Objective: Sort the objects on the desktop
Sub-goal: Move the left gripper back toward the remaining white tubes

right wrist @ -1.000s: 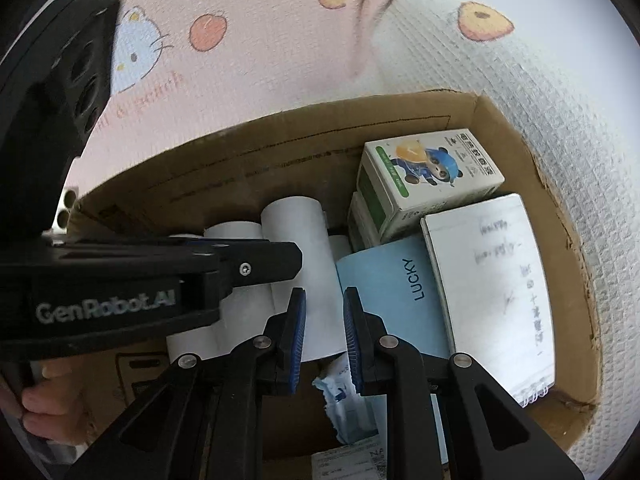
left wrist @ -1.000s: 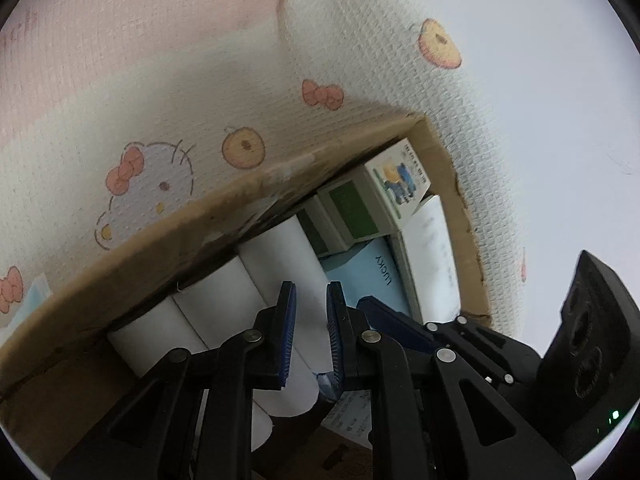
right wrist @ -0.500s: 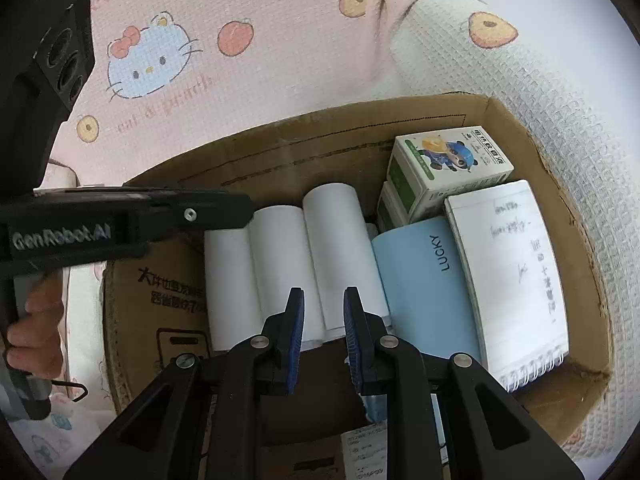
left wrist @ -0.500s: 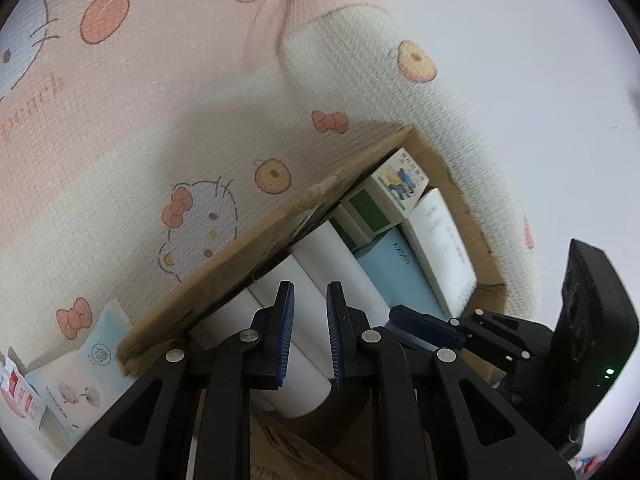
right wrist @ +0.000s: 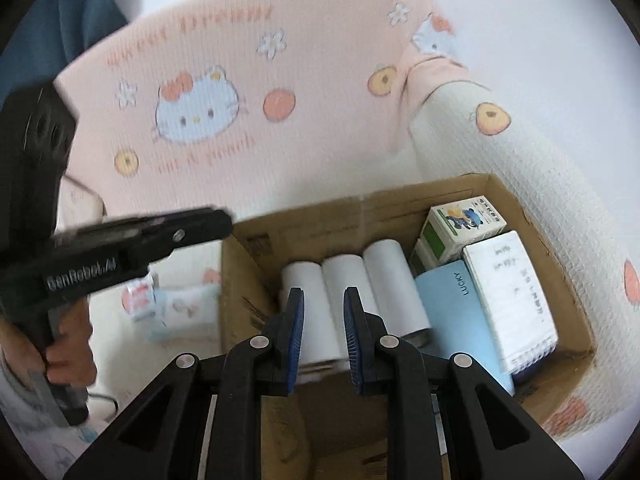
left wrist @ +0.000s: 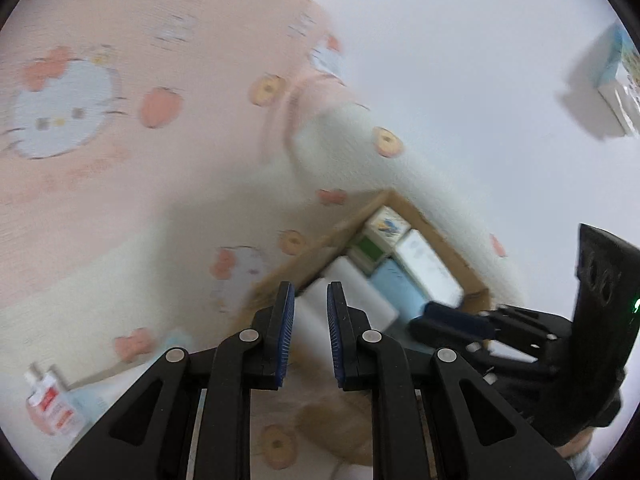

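1. Left tongs [left wrist: 310,332] show a narrow gap, gripping nothing, above the box [left wrist: 476,280].
2. Right tongs [right wrist: 323,336] are nearly closed, empty, over the rolls [right wrist: 344,280] at the box's [right wrist: 400,204] middle.

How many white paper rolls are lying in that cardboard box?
3, lying side by side in the cardboard box: left roll, middle roll, right roll, beside the blue notebook. More could be hidden beneath them.

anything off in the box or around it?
Nothing stands out. In the cardboard box, three white rolls, the blue notebook and cartons lie packed side by side. Small packets sit outside its left wall, unsorted.
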A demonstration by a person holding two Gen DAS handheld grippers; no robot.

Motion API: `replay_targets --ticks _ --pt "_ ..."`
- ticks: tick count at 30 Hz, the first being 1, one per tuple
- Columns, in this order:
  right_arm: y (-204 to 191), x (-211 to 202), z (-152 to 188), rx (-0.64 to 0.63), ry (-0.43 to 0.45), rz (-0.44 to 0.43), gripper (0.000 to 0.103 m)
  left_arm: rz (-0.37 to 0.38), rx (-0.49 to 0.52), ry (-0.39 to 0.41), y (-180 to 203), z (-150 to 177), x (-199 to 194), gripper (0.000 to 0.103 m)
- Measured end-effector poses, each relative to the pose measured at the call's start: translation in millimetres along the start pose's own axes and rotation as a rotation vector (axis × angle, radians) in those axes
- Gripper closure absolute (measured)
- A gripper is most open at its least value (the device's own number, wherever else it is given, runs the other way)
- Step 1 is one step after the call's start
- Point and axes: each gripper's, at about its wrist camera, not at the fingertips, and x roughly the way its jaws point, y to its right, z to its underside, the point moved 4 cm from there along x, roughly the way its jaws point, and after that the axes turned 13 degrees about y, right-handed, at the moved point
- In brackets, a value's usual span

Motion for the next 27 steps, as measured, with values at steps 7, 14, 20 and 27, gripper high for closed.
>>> replay_targets --ticks 7,14,20,27 --pt "-44.3 1.9 7.0 -0.025 0.054 -0.014 0.086 -0.129 0.055 0.040 -44.8 16.0 -44.2 0.084" --pt "-101.1 -5.2 4.3 -0.135 0.198 -0.109 0.086 -0.284 -0.025 -0.039 -121.5 55.2 -75.7 0.084" --pt "-148.2 28.5 15.8 -0.248 0.177 -0.178 0.086 -0.378 -0.158 -0.065 -195.5 85.7 -110.8 0.084" --pt "-212.5 66.4 26.4 -0.424 0.079 -0.260 0.086 -0.448 -0.181 -0.042 -235.0 93.6 -149.5 0.081"
